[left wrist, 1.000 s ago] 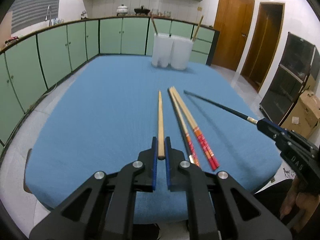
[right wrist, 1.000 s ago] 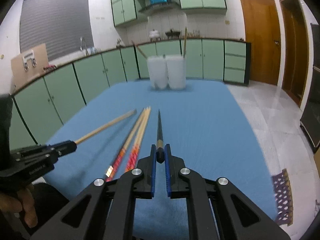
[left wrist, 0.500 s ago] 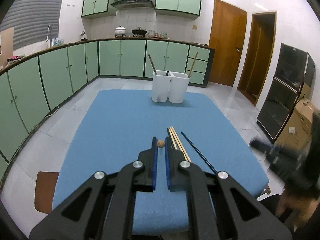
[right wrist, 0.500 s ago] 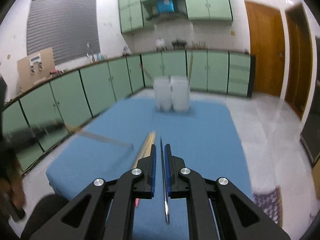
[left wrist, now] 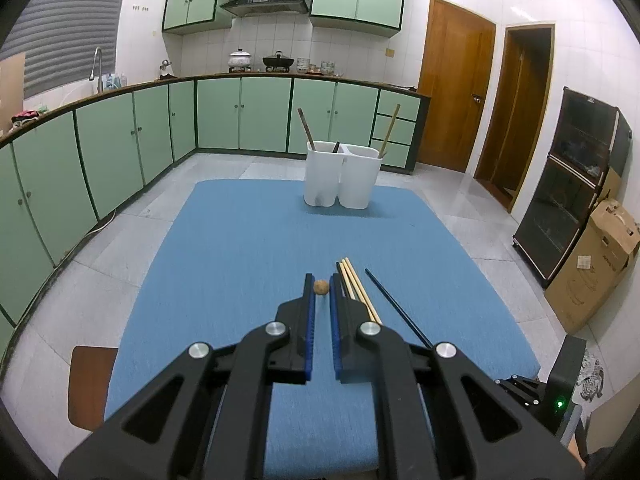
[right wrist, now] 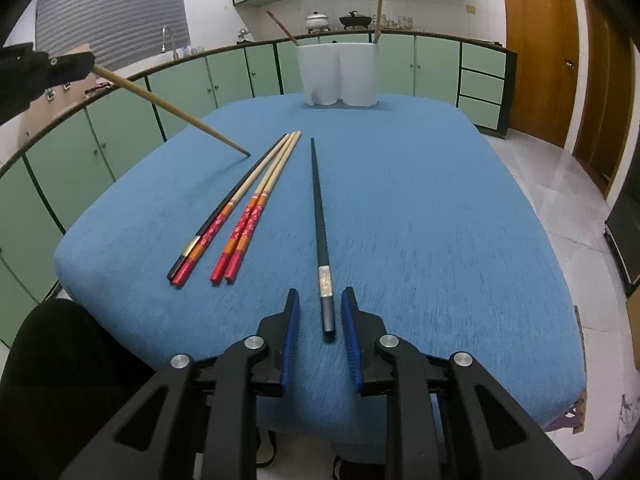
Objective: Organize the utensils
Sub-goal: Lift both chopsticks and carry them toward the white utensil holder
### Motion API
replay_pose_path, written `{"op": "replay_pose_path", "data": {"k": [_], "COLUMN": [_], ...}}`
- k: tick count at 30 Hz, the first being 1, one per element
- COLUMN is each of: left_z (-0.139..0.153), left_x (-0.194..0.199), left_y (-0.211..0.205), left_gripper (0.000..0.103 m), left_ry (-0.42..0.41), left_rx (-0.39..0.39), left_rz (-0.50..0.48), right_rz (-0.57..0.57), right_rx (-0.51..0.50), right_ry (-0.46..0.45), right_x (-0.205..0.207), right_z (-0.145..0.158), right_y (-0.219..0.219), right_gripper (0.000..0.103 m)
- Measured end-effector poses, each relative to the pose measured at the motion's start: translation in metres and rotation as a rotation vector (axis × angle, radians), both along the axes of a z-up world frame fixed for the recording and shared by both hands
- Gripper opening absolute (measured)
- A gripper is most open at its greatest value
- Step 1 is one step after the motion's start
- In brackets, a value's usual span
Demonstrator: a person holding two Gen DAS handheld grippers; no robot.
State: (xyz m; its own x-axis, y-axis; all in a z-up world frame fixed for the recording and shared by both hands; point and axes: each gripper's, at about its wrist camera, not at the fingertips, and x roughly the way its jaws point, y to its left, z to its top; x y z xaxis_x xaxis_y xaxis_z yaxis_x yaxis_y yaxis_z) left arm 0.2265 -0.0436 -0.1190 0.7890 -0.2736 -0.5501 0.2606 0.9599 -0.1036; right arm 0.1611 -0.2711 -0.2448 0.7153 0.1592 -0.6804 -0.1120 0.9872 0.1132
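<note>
Green base cabinets [left wrist: 240, 114] line the walls below a range hood [left wrist: 264, 2], with two pots [left wrist: 260, 59] on the counter, two wooden doors [left wrist: 456, 92] and a cardboard box [left wrist: 596, 268] at right.

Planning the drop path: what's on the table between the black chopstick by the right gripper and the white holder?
Right wrist view: nothing. Bare blue cloth runs from the black chopstick tip to the white holder. The red-handled chopsticks lie off to its left.

Matt blue cloth table [right wrist: 420, 208]; glossy black chopstick [right wrist: 318, 200].

Green cabinets [left wrist: 264, 114], tiled floor [left wrist: 476, 196], 2 wood doors [left wrist: 456, 96].
</note>
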Motion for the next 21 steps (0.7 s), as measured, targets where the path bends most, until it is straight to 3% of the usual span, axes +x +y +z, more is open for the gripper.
{"op": "replay_pose_path", "data": {"k": [8, 9, 10, 14, 18, 21], "left_z": [0.001, 0.001, -0.001, -0.001, 0.004, 0.009], "left_x": [0.003, 0.004, 0.002, 0.000, 0.000, 0.001], "left_y": [0.001, 0.001, 0.001, 0.001, 0.004, 0.004], "left_gripper": [0.006, 0.006, 0.006, 0.006, 0.006, 0.006], "left_ry": [-0.004, -0.001, 0.001, 0.004, -0.008, -0.010], "left_rx": [0.004, 0.003, 0.001, -0.004, 0.006, 0.012], "left_rz": [0.000, 0.001, 0.000, -0.003, -0.006, -0.015], "right_rz": [-0.009, -0.012, -0.012, -0.017, -0.026, -0.014], "right_rx": [0.021, 0.010, 0.011, 0.048, 0.092, 0.097], "right_ry": [0.033, 0.034, 0.038, 0.040, -0.031, -0.114], "right_x": [-0.006, -0.005, -0.003, -0.005, -0.013, -0.014], "right_z": [0.003, 0.004, 0.004, 0.012, 0.046, 0.089], "right_y": [0.001, 0.002, 0.002, -0.003, -0.006, -0.005], "right_gripper": [0.019, 0.018, 0.007, 0.006, 0.006, 0.006]}}
